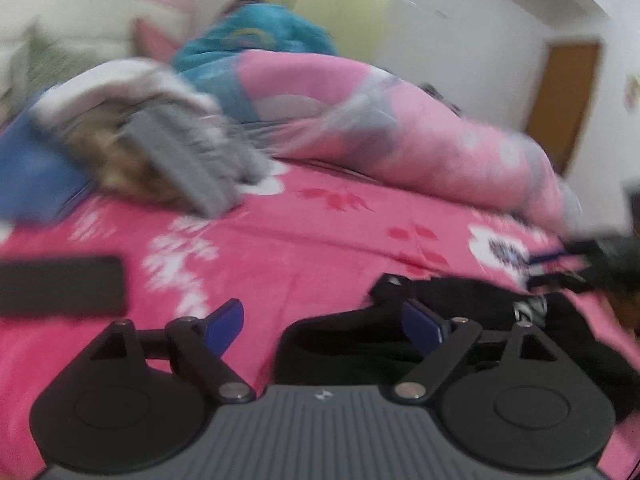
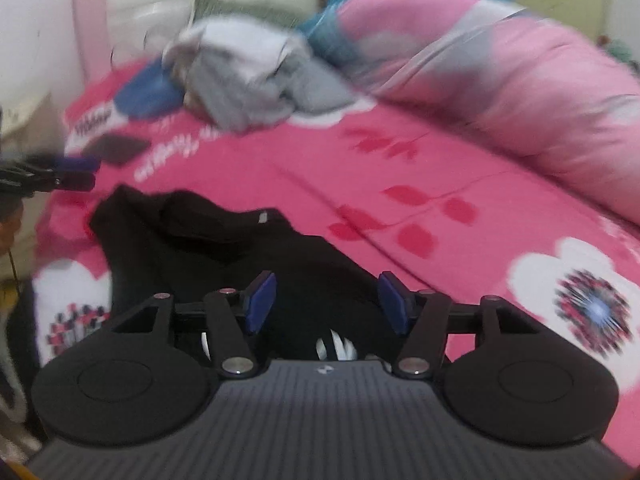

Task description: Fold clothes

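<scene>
A black garment point(image 2: 224, 240) lies crumpled on the pink flowered bedsheet point(image 2: 400, 168), its collar end pointing away from me. My right gripper point(image 2: 326, 300) hovers open above its near part, blue pads apart, nothing between them. In the left wrist view the same black garment point(image 1: 352, 344) lies under and right of my left gripper point(image 1: 324, 324), which is also open and holds nothing. The other gripper point(image 1: 568, 264) shows at the right edge of that view, and the left gripper point(image 2: 68, 172) shows at the left edge of the right wrist view. Both views are motion-blurred.
A heap of grey and white clothes point(image 1: 176, 136) with a blue piece point(image 1: 36, 180) lies farther up the bed. A rolled pink quilt point(image 1: 420, 140) and a teal garment point(image 1: 256, 40) lie behind. A flat black object point(image 1: 60, 284) rests at left. A brown door point(image 1: 564, 104) stands at right.
</scene>
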`<state>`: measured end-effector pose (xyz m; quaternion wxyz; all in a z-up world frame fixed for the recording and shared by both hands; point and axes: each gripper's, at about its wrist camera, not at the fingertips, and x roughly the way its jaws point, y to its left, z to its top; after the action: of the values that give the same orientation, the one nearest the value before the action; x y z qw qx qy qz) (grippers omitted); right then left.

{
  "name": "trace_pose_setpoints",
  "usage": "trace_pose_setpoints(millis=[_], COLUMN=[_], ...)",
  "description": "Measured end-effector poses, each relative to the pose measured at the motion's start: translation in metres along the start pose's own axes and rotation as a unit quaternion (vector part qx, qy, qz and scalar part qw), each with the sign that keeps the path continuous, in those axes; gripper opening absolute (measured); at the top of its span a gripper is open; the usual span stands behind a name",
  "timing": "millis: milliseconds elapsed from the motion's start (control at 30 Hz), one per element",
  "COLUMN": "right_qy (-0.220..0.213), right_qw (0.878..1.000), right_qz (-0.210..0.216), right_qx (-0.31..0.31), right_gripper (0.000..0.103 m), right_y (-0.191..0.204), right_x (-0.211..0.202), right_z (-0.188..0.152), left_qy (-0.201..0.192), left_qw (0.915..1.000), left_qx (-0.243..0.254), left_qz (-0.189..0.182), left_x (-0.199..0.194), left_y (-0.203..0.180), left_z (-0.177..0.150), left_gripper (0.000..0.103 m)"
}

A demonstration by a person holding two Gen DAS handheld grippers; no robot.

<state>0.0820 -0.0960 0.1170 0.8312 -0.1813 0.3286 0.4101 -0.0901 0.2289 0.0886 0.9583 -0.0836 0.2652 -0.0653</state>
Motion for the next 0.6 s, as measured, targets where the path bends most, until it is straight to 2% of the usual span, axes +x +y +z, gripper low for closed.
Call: trace_pose_setpoints(millis=[100,167,267,367,400,433,500,533,600], right_qy=[0.047,0.068,0.083,0.094,0.096,0.098,0.094,0.089,0.070], right_qw=[0.998,0.996,0.995,0.995,0.994,0.994,0.994,0.994,0.997], right_qz=[0.006,0.004,0.010,0.035,0.043,0.051,0.060,0.056,0.033], right_qx=[-0.035,-0.050,-0.049,-0.019,-0.006,0.007,0.018,0.013,-0.006], right_gripper=[0.060,0.061,0.062,0.062,0.058,0.054,0.017,0.007,0.003], right_y=[0.007,0.007,0.003,-0.007,-0.008,-0.009,-0.006,-0.001,0.012], right_x=[0.044,0.066,0.090,0.109,0.113,0.117,0.123,0.120,0.110], right_z=[0.014,0.020,0.026,0.029,0.028,0.026,0.026,0.026,0.027], left_qy=[0.027,0.043,0.059,0.068,0.069,0.070,0.072,0.073,0.075], left_qw=[0.9978,0.9956,0.9946,0.9958,0.9960,0.9961,0.9963,0.9964,0.9965], left_qx=[0.058,0.081,0.084,0.060,0.057,0.053,0.046,0.042,0.035], left_qz=[-0.017,-0.020,-0.014,-0.009,-0.007,-0.005,-0.001,0.000,0.004], left_x=[0.025,0.038,0.050,0.053,0.052,0.051,0.048,0.047,0.044], left_y=[-0.017,-0.022,-0.019,-0.009,-0.007,-0.005,-0.002,0.000,0.004], left_z=[0.002,-0.001,-0.008,-0.013,-0.014,-0.015,-0.017,-0.019,-0.021], left_gripper=[0.087,0.082,0.065,0.037,0.028,0.026,0.027,0.031,0.039])
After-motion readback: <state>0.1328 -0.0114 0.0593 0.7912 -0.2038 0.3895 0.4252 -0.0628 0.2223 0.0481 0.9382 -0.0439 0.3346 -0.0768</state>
